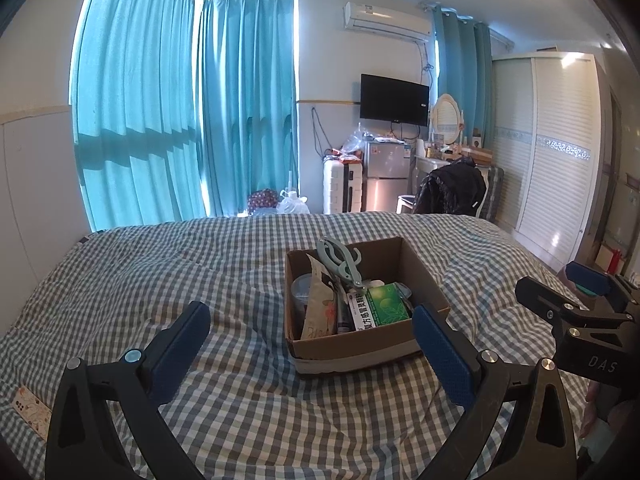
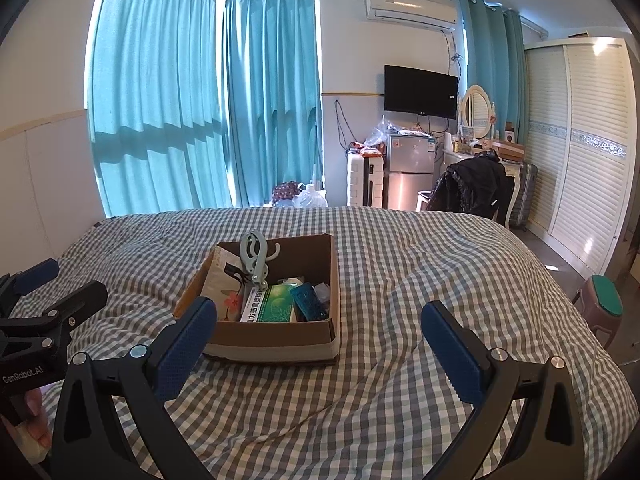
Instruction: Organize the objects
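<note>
Both grippers hover low over the bed (image 1: 200, 264), side by side and pointed toward the far wall. The left gripper (image 1: 312, 338) has its blue-padded fingers (image 1: 182, 346) spread wide, holding nothing; its right finger overlaps the near right corner of the cardboard box (image 1: 416, 268). The right gripper (image 2: 319, 340) is likewise spread wide and empty, its left finger crossing the box's near left corner.

The box sits on the gingham bedcover, slightly rumpled around it. Inside stand a green medicine carton (image 2: 276, 304), a teal tube (image 2: 308, 300), a floral paper packet (image 2: 226, 288) and a pale green folding hanger (image 2: 255, 258) poking above the rim.

Beyond the bed: teal curtains (image 2: 160, 100), a wall television (image 2: 420, 90), a small fridge (image 2: 410, 168), a white suitcase (image 2: 364, 180), a dark jacket (image 2: 472, 186) over a chair, and a louvred wardrobe (image 2: 580, 152).
</note>
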The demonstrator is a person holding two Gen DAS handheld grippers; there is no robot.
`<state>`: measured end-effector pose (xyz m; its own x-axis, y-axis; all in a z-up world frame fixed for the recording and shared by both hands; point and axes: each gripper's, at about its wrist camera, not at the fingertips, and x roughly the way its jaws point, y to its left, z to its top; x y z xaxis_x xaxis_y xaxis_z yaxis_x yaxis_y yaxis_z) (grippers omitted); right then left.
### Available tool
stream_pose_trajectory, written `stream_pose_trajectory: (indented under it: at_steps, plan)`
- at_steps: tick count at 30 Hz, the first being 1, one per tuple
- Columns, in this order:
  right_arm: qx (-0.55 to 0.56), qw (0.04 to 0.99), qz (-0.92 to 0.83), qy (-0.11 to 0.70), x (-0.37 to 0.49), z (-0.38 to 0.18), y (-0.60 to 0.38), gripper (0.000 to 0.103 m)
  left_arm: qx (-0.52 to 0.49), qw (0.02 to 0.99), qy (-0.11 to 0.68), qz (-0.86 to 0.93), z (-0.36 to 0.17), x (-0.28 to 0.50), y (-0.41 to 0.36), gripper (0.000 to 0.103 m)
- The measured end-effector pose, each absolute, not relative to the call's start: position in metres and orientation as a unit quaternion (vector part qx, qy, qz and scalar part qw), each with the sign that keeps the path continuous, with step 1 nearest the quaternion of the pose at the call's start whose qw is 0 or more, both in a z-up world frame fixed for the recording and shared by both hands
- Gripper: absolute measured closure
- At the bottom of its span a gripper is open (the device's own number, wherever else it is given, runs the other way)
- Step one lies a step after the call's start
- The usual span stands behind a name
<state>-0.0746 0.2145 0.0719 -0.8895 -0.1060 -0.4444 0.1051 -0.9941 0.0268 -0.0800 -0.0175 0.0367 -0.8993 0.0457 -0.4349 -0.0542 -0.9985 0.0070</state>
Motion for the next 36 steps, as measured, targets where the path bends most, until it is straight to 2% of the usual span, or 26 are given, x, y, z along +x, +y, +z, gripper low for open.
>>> stream_pose_trajectory:
  at_steps: [36]
  plan:
    - [0.235, 0.062, -0.97, 0.012, -0.071, 0.067, 0.204, 0.0, -0.23, 0.018, 0.011, 0.973, 0.035, -0.075, -0.022, 0.0]
